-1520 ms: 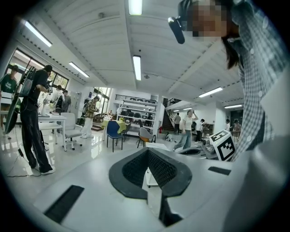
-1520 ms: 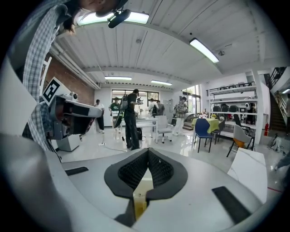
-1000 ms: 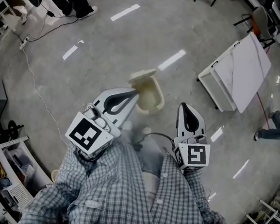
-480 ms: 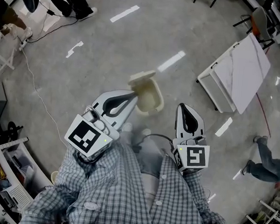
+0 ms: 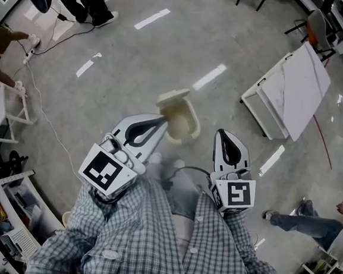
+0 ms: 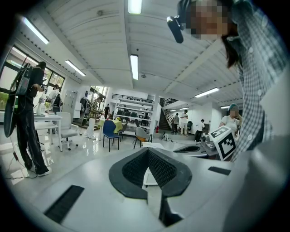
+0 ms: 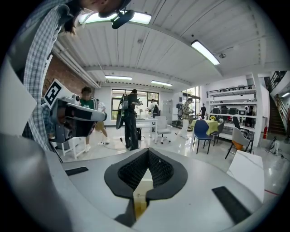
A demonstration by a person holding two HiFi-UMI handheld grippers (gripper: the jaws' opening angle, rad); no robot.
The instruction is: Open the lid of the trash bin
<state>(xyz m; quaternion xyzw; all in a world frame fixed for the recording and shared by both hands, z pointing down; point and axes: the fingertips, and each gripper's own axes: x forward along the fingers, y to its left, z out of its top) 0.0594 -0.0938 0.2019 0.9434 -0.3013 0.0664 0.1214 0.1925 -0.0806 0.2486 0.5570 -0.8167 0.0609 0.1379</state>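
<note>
The lid (image 5: 174,96) of the bin (image 5: 184,122) is seen raised; the task is judged done. Left gripper (image 5: 163,119) and right gripper (image 5: 224,134) are closed, empty.

Glossy grey concrete floor (image 5: 123,69) reflecting ceiling lights, small cream plastic trash bin (image 5: 183,121) standing at its centre, thin white cable (image 5: 47,115) trailing along the left, white rectangular table (image 5: 295,90) standing far right

Bright, even ceiling-strip light — glare streaks on the glossy floor (image 5: 135,70), strong fisheye warping, dark vignetted corners.
</note>
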